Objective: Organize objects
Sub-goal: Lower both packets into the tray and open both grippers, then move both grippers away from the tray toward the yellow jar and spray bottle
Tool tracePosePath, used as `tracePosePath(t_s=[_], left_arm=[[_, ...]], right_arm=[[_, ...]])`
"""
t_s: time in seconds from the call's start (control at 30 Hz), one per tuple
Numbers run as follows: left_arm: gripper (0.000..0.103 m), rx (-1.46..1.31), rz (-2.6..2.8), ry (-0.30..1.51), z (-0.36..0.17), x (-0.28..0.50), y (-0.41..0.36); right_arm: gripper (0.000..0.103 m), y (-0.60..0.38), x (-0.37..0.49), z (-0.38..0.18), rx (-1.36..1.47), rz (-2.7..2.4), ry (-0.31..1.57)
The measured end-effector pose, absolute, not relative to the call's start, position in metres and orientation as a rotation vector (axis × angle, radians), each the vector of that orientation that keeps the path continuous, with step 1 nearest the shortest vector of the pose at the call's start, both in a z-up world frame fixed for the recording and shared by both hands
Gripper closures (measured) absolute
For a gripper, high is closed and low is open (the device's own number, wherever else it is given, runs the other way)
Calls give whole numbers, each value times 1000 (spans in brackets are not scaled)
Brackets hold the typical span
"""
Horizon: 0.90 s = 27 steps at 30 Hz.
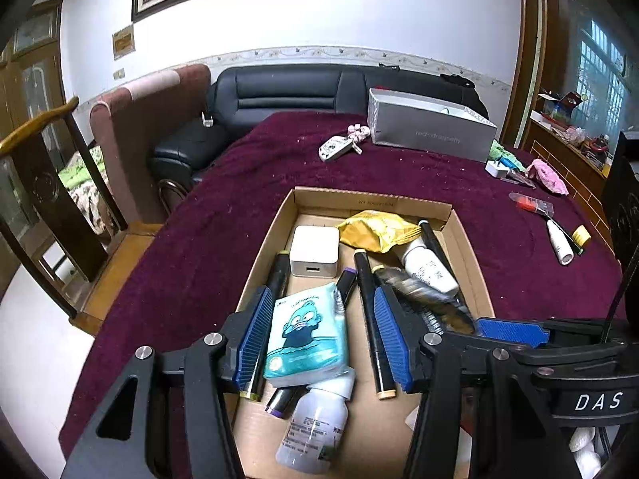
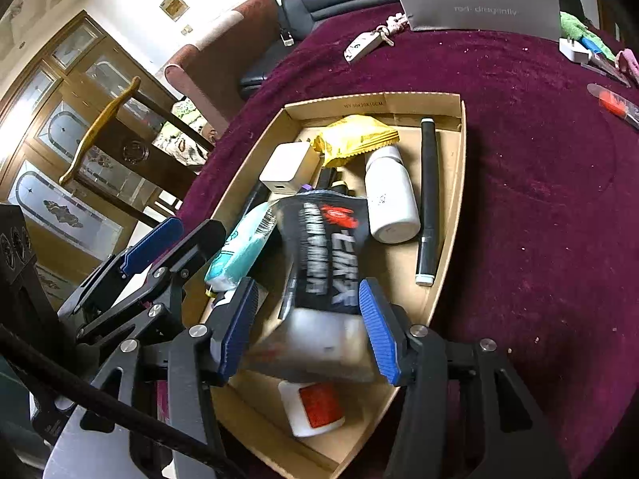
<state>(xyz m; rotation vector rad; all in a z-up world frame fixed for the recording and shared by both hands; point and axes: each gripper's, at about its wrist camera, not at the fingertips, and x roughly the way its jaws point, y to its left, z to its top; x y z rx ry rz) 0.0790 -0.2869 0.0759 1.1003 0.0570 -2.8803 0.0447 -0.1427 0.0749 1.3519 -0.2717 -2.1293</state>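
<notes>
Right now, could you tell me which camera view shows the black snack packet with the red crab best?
The right wrist view: the black snack packet faces that camera between the right tool fingers, print visible though blurred. In the left wrist view it is only a dark crumpled strip behind the left tool's finger.

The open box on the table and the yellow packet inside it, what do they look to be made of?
The box looks like plain brown corrugated cardboard with a matt finish: folded flaps and printed lettering show on its far wall. The yellow packet seems to be thin plastic or foil film, slightly glossy, crinkled, with a crimped, serrated end seal.
</notes>
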Motion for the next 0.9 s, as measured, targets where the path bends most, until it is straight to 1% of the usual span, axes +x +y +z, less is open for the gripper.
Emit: tracePosePath(t_s=[0.07,0.17,0.33,0.47,0.7,0.9], left_arm=[[53,1079,-2885,41,80,83,-283],[48,1051,-2896,20,88,89,-276],[47,1008,-2931,-32,101,100,-259],[41,987,-2964,-70,110,106,-241],[40,992,-3026,-148,118,110,-201],[40,1051,-3071,-187,116,105,-165]], right_arm=[[47,-139,48,78,1337,-2135,-278],[47,-131,53,83,1309,-2142,-286],[46,-116,60,92,1274,-2164,-304],[44,-97,65,98,1251,-2197,-317],[44,-46,67,106,1225,-2290,-349],[44,9,63,108,1219,-2382,-407]])
